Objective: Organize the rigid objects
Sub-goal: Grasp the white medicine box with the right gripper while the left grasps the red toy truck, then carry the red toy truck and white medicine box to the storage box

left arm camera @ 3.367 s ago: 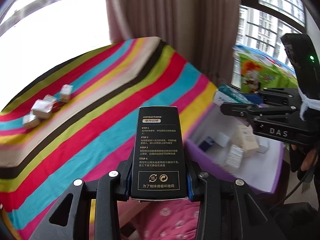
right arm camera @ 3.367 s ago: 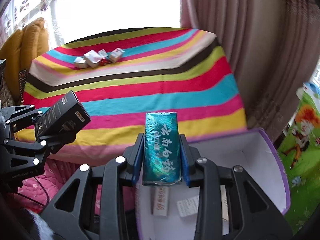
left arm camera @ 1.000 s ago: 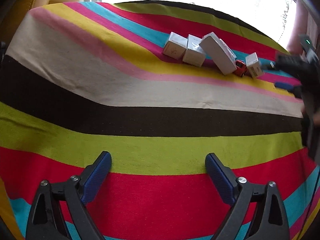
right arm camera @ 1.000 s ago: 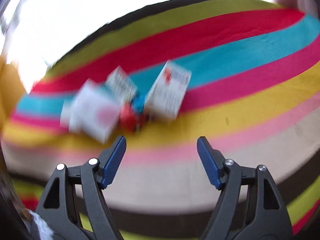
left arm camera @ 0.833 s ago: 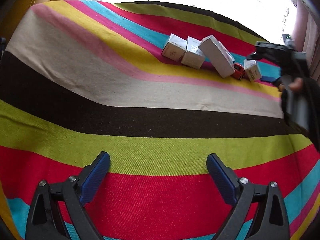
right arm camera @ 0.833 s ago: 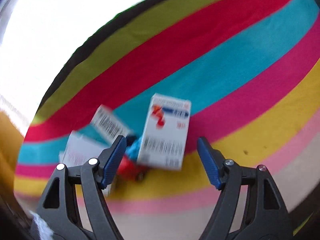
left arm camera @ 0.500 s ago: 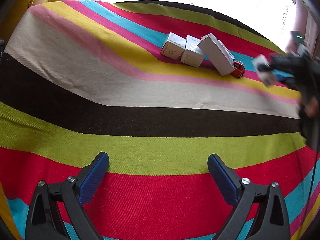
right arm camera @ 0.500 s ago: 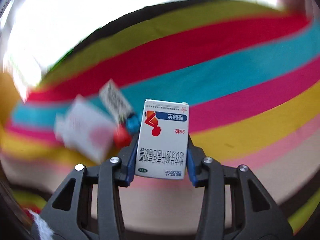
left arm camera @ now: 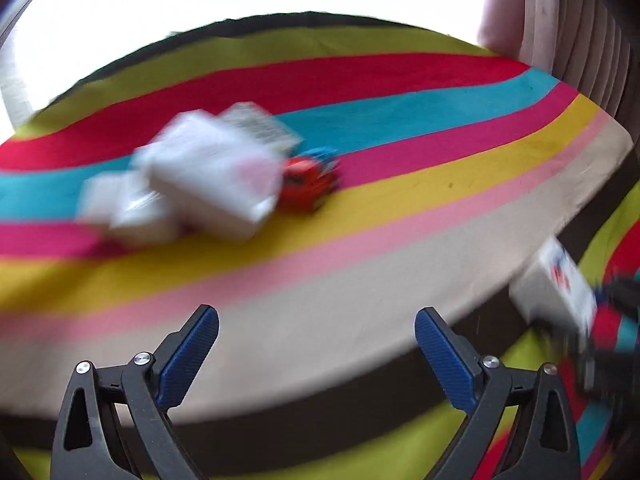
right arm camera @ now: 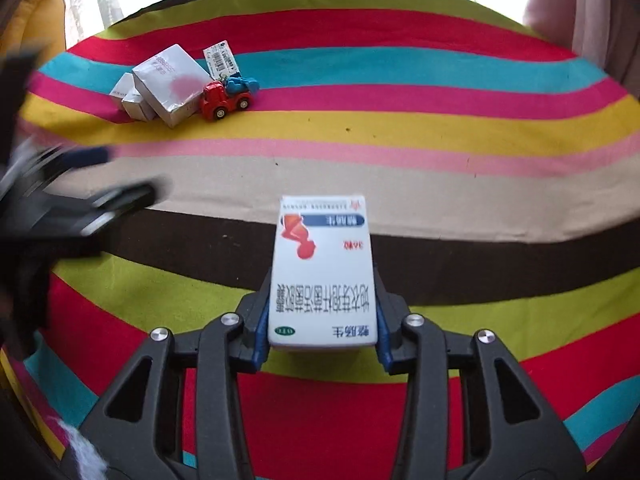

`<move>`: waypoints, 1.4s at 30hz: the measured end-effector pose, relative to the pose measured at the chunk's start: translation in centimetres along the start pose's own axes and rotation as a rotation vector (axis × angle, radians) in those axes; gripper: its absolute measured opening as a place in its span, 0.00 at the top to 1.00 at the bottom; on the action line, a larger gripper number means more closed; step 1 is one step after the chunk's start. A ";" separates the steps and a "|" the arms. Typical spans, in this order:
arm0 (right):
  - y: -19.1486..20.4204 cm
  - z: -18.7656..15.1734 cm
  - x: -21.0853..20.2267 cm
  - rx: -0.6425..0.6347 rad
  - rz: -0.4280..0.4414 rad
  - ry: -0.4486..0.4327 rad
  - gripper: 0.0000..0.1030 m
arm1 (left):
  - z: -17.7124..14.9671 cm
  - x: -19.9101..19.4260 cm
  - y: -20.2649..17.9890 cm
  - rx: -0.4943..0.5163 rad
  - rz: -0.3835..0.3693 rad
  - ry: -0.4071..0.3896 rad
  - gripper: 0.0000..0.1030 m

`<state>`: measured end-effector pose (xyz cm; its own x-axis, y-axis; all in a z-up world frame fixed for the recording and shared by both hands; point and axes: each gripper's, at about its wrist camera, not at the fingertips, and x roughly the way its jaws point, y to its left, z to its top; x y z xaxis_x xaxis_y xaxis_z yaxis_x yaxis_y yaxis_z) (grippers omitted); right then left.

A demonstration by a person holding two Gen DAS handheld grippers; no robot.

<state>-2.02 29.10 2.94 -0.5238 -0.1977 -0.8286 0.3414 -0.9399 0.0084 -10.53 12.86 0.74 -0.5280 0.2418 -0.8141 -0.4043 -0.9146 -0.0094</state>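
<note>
My right gripper [right arm camera: 322, 320] is shut on a white medicine box [right arm camera: 322, 272] with red and blue print, held above the striped cloth [right arm camera: 400, 168]. The same box [left arm camera: 556, 292] shows blurred at the right edge of the left wrist view. My left gripper [left arm camera: 316, 356] is open and empty, and points at a blurred cluster of white boxes [left arm camera: 200, 176] with a red toy truck [left arm camera: 306, 184] beside them. In the right wrist view the large white box [right arm camera: 172, 84], smaller boxes [right arm camera: 134, 100] and the toy truck [right arm camera: 224, 98] lie far back left.
A barcoded box [right arm camera: 220, 58] and a blue toy [right arm camera: 240, 82] sit behind the truck. A pinkish curtain [left arm camera: 560, 20] hangs at the far right. The blurred left gripper [right arm camera: 80, 208] shows at the left of the right wrist view.
My right gripper has pulled back from the cluster with the medicine box in it. My left gripper has moved quickly toward the cluster of boxes, still open.
</note>
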 end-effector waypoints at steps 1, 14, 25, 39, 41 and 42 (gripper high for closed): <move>-0.1 -0.2 0.0 0.002 0.001 -0.018 0.56 | 1.4 1.7 -0.3 -0.012 -0.019 0.024 0.06; -0.3 -0.8 0.7 0.005 0.012 -0.091 0.55 | 7.4 5.8 -0.8 -0.060 0.041 -0.015 0.62; 0.0 -0.9 0.7 -0.008 0.000 -0.090 0.55 | -9.0 -7.8 1.1 -0.096 0.071 -0.027 0.63; 0.6 -1.0 0.5 -0.031 -0.039 -0.090 0.56 | -16.1 -12.5 4.3 -0.210 0.166 -0.068 0.62; 0.7 -0.9 0.5 -0.035 -0.048 -0.090 0.57 | -16.2 -12.6 4.0 -0.205 0.172 -0.068 0.62; 0.8 -0.9 0.5 -0.037 -0.056 -0.090 0.57 | -16.2 -12.8 3.8 -0.204 0.174 -0.067 0.62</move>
<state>-1.27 28.47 1.98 -0.6105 -0.1708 -0.7734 0.3372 -0.9396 -0.0587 6.76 1.00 1.69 -0.6275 0.0900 -0.7734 -0.1480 -0.9890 0.0050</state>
